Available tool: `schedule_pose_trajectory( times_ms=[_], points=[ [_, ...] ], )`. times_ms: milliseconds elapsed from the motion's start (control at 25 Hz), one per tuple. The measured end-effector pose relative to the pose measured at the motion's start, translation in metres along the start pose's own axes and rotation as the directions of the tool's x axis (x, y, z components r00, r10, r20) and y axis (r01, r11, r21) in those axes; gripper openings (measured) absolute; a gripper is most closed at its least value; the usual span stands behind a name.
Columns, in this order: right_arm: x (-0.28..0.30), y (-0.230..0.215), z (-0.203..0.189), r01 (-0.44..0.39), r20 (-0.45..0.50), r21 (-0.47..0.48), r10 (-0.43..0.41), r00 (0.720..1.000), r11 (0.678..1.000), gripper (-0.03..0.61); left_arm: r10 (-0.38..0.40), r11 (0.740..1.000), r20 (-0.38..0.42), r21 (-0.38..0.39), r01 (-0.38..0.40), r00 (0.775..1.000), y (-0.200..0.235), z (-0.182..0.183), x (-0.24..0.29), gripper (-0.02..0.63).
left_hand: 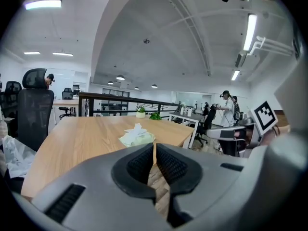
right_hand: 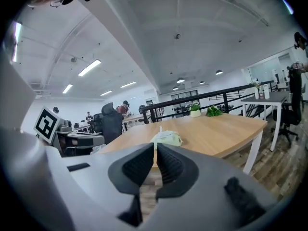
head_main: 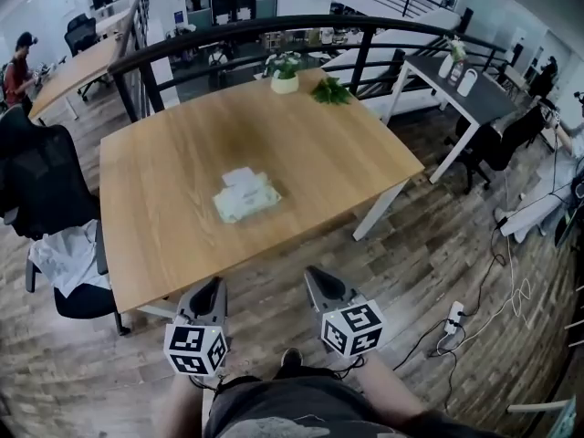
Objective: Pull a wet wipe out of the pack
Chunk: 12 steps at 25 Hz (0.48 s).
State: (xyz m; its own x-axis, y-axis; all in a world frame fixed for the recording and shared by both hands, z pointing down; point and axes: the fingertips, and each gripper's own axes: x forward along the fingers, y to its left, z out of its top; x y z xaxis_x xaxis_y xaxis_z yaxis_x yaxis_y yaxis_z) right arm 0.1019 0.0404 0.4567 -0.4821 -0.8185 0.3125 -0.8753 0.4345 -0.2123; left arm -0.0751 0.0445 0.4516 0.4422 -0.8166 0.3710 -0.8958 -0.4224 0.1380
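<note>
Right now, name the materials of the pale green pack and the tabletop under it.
Pale green wipe pack: probably soft plastic film; its outline looks rumpled, and a white sheet pokes from the top. Light brown tabletop: wood or wood-look laminate, matte; grain streaks show.

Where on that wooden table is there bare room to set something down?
Most of the table is bare: the wide stretch left of the wipe pack, the right side out to the corner, and the near strip before it. Only the far edge is crowded, by a potted plant and a leafy sprig.
</note>
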Motion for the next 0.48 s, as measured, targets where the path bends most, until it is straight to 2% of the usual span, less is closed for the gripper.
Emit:
schedule_pose_trajectory(
  times_ms=[160,360,480],
  points=[
    [-0.005,-0.013,0.004,-0.040,-0.002,-0.014,0.040,0.999,0.999,0.029,0.019,1.000,0.009,-0.020,-0.019,1.000,-0.019,0.007,0.011,0.028],
    [-0.006,-0.021,-0.001,-0.058,-0.010,-0.013,0.058,0.998,0.998,0.029,0.016,1.000,0.010,0.021,-0.016,1.000,-0.035,0.013,0.024,0.028],
    [-0.009,-0.021,-0.001,-0.062,-0.009,-0.019,0.061,0.998,0.998,0.029,0.019,1.000,0.003,0.015,-0.019,1.000,-0.036,0.011,0.027,0.028]
  ],
)
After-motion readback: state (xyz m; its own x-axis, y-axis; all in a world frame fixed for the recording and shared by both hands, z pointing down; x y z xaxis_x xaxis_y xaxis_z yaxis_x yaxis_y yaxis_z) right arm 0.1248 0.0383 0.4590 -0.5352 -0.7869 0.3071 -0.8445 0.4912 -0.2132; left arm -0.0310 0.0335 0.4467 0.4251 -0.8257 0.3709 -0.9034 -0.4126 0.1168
